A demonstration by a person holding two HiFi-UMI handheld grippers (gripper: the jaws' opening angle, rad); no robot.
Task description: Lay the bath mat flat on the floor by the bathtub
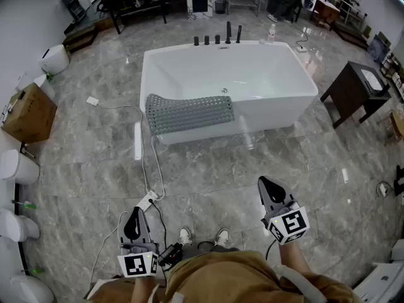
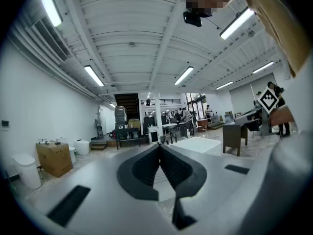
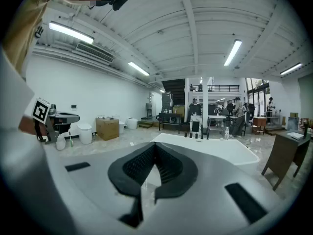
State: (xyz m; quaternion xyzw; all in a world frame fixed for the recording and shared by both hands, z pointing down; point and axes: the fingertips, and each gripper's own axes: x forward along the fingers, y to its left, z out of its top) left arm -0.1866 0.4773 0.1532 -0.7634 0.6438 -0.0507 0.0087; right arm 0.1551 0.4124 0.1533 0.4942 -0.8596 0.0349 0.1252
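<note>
While both grippers hang low near the person's body, the bath mat lies draped over the near rim of the bathtub, toward its left end. It is a grey, rubbery rectangle studded with rows of small bumps, one part inside the tub and one hanging down the outer wall. The tub is smooth, glossy white and rectangular with rounded corners, standing on a polished grey marble-patterned floor. Black tap fittings line its far rim. The left gripper has its ribbed dark pads pressed together with nothing between them. The right gripper likewise has its ridged pads closed tip to tip and empty, well apart from the mat.
</note>
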